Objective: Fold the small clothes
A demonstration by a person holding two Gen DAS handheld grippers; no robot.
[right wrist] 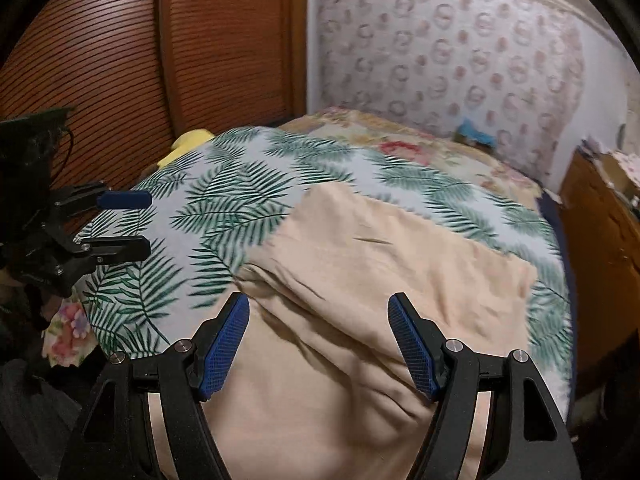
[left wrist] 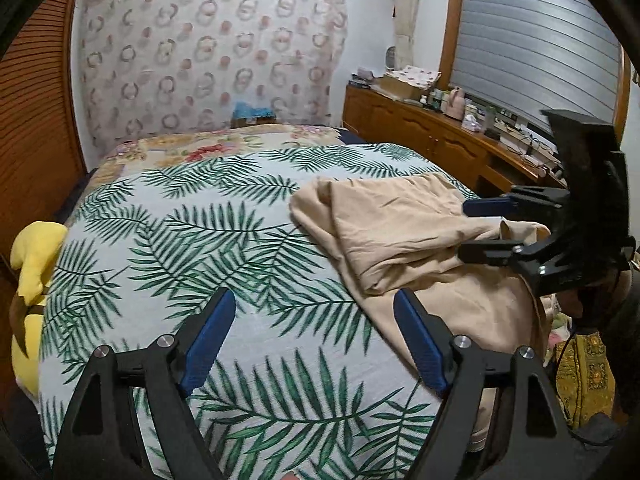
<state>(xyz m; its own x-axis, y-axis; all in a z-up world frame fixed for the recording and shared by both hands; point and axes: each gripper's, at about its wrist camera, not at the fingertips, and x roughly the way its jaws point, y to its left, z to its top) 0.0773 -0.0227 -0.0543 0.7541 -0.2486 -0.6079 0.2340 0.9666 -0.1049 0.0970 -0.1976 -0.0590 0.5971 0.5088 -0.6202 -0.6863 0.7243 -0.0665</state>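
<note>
A beige garment (left wrist: 400, 232) lies rumpled and partly folded on the right side of the leaf-print sheet (left wrist: 200, 240). In the right wrist view the beige garment (right wrist: 360, 280) fills the middle and runs down over the bed's near edge. My left gripper (left wrist: 314, 300) is open over bare sheet, just left of the cloth, with nothing between its fingers. It shows at the left edge of the right wrist view as the left gripper (right wrist: 149, 224), jaws apart. My right gripper (right wrist: 319, 304) is open above the garment, pads not pressing on it. From the left wrist view the right gripper (left wrist: 463, 229) hovers at the cloth's right edge.
A yellow plush toy (left wrist: 32, 256) lies at the bed's left edge, beside a louvred wooden door (right wrist: 120, 60). A wooden dresser (left wrist: 420, 132) crowded with small items runs along the right wall. A floral cover (left wrist: 208, 148) lies at the far end of the bed.
</note>
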